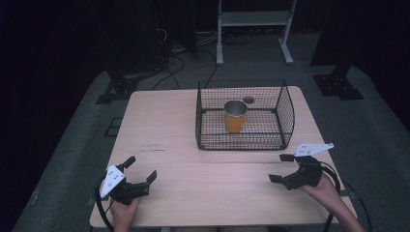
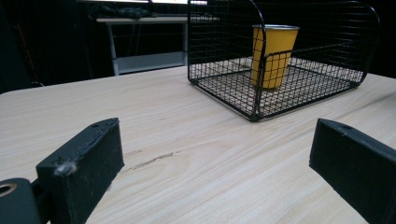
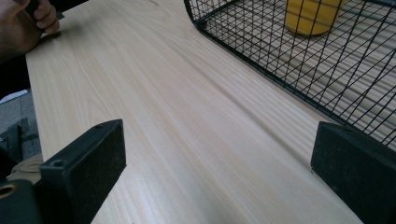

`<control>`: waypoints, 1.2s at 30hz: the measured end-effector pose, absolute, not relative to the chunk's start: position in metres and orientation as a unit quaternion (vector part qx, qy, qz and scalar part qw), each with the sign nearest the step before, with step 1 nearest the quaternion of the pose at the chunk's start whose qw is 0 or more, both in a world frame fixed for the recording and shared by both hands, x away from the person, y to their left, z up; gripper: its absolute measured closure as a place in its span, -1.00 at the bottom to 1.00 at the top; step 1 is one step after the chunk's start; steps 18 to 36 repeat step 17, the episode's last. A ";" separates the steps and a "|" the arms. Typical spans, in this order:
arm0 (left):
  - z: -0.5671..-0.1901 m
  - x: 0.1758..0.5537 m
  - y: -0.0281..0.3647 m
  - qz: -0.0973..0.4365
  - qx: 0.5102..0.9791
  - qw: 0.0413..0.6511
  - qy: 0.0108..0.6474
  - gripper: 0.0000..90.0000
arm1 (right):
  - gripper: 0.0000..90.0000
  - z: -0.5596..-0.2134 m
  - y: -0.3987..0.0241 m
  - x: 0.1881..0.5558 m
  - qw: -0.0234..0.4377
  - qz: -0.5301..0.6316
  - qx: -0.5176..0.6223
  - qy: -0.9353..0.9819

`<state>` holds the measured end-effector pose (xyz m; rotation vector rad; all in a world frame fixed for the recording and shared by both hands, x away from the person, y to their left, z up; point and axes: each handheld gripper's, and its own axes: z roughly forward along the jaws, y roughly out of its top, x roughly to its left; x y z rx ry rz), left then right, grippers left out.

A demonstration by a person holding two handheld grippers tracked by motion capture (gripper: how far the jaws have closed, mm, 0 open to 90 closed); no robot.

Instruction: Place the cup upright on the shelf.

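One light wood table (image 1: 164, 125) takes up most of the high view, dark floor and cables around it. Black wire basket (image 1: 241, 118) sits on the far middle-right part of the table, near side open, walls on the other three. Yellow metal cup (image 1: 235, 116) stands upright inside the basket, roughly centre. Small dark round item (image 1: 249, 100) lies behind the cup on the basket floor, too small to tell what it is.

Left gripper (image 1: 140, 175) rests low at the near left edge, held by the left hand (image 1: 124, 212) coming up from the bottom, jaws wide apart with nothing between them, pointing toward the right. Right gripper (image 1: 281, 168) sits near the right edge just short of the basket's near right corner, right hand (image 1: 326, 186) behind it, jaws spread, nothing held, pointing left. Both well apart from the cup.
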<state>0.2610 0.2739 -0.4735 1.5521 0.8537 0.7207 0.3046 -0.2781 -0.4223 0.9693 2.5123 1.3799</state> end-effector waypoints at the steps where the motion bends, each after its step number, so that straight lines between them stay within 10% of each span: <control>1: -0.474 0.261 0.274 0.308 0.662 0.578 0.366 -0.95 | -0.94 -0.423 -0.278 0.303 0.057 0.457 0.320 0.828; 36: -0.474 0.262 0.273 0.310 0.665 0.573 0.366 -0.95 | -0.94 -0.446 -0.283 0.277 0.055 0.456 0.331 0.824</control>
